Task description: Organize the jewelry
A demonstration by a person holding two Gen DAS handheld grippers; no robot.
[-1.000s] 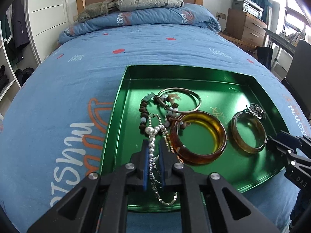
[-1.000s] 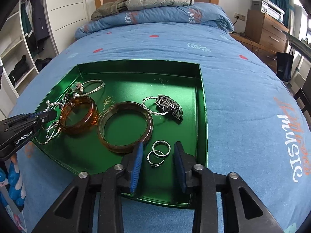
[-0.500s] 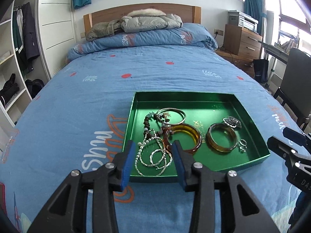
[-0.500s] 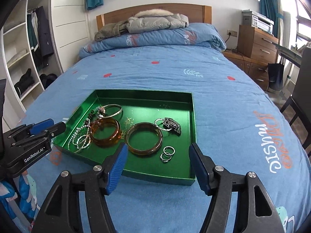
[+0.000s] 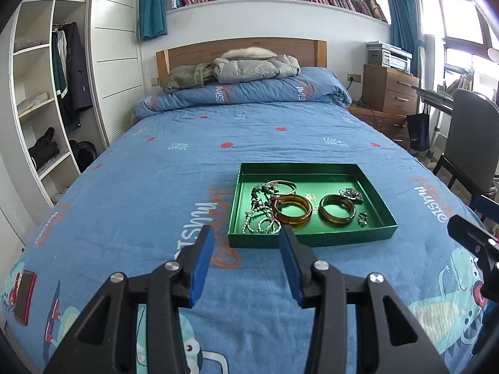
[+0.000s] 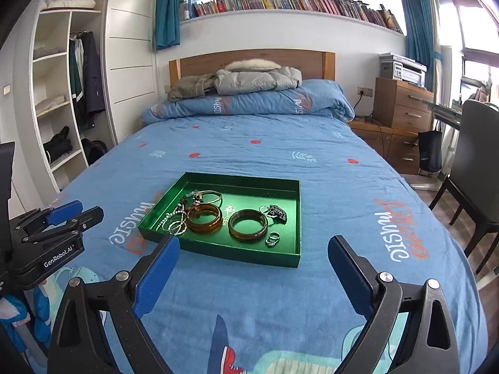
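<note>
green tray point(image 6: 297, 218): two amber bangles point(image 6: 248, 225), beaded chains point(image 5: 260, 215), two rings point(image 6: 272, 238) (near right wall)
left gripper point(image 5: 246, 260): fingers spread, empty
right gripper point(image 6: 253, 272): spread wide

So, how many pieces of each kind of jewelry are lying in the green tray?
Amber bangles: 2
Thin metal bangle: 1
Small rings: 2
Dark brooch-like piece: 1
Tangled bead strands: count unclear
Total: 6, plus strands, in the green tray.

Glossy green tray point(image 6: 297, 218), cloth bedspread point(image 6: 343, 187)

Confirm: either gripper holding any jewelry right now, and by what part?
Nothing held. Left gripper and right gripper are both open and empty; all jewelry lies in the green tray.
</note>
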